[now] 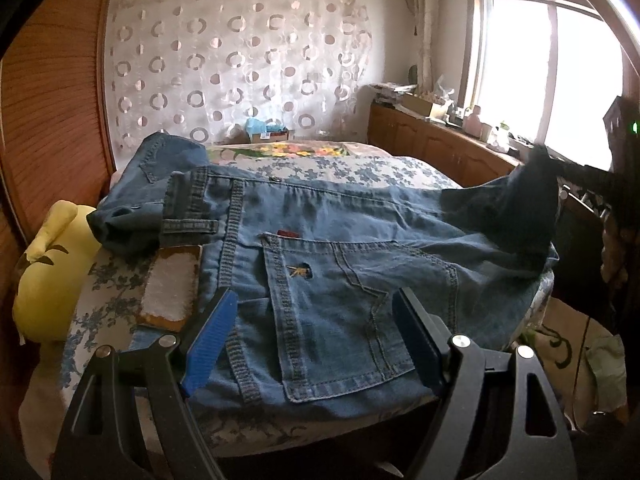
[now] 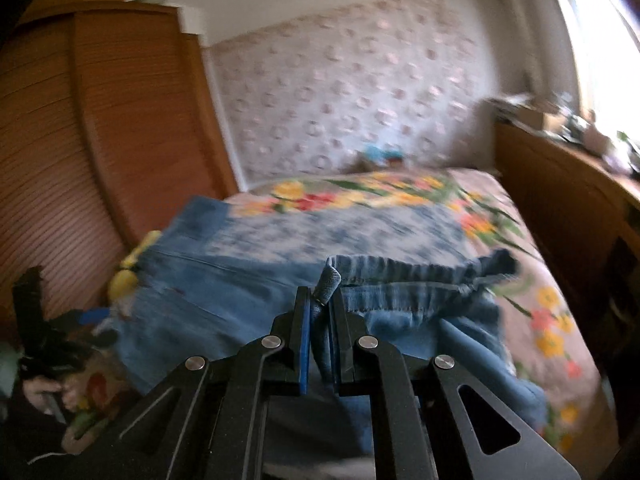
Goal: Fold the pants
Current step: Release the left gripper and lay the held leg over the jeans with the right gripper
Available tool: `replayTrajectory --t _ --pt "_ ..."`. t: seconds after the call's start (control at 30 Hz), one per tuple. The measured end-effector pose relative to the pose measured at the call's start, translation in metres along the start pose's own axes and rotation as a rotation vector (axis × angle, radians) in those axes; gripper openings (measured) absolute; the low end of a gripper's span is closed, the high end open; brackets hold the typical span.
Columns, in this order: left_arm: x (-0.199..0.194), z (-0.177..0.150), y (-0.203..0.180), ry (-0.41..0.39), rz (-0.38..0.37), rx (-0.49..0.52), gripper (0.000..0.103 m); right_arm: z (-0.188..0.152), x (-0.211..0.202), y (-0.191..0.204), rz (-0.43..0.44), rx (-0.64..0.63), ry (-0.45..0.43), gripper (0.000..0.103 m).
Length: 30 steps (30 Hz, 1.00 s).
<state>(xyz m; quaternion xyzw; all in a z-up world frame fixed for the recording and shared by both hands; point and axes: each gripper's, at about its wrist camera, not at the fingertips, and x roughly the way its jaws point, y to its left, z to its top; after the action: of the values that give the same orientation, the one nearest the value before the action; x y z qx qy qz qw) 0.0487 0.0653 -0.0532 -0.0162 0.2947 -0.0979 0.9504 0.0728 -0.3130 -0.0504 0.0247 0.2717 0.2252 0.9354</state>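
Blue denim pants [image 1: 340,248] lie across the bed, back pocket up, waistband toward the left. My left gripper [image 1: 316,308] is open just above the pocket area near the bed's front edge and holds nothing. In the right wrist view, my right gripper [image 2: 320,296] is shut on a fold of the pants [image 2: 400,292] at the elastic waistband and lifts it off the bed. In the left wrist view that lifted corner [image 1: 532,196] stands up at the right, with the right gripper dark behind it.
A yellow plush toy [image 1: 52,272] lies at the bed's left edge beside a brown-rimmed white pad [image 1: 172,292]. A wooden wardrobe [image 1: 52,100] stands left, low wooden cabinets [image 1: 440,144] right. The flowered bedspread [image 2: 400,216] stretches beyond the pants.
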Motion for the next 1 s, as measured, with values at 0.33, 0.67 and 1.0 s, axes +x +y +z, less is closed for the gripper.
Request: replayTrajectory --t 0.33,0.67,1.0 --pt "-0.01 -0.005 0.025 -0.011 0.032 -0.045 0.081 0.038 0.029 0.116 0.238 -0.148 -0.016 0.008" --pt "-0.007 -0.006 0.027 -0.002 0.021 -0.06 0.081 0.051 0.045 0.104 0.17 -0.128 0.066 0.036" --pt "0.023 -0.005 -0.006 0.044 -0.068 -0.004 0.081 0.013 0.038 0.077 0.039 -0.084 0.154 0.043"
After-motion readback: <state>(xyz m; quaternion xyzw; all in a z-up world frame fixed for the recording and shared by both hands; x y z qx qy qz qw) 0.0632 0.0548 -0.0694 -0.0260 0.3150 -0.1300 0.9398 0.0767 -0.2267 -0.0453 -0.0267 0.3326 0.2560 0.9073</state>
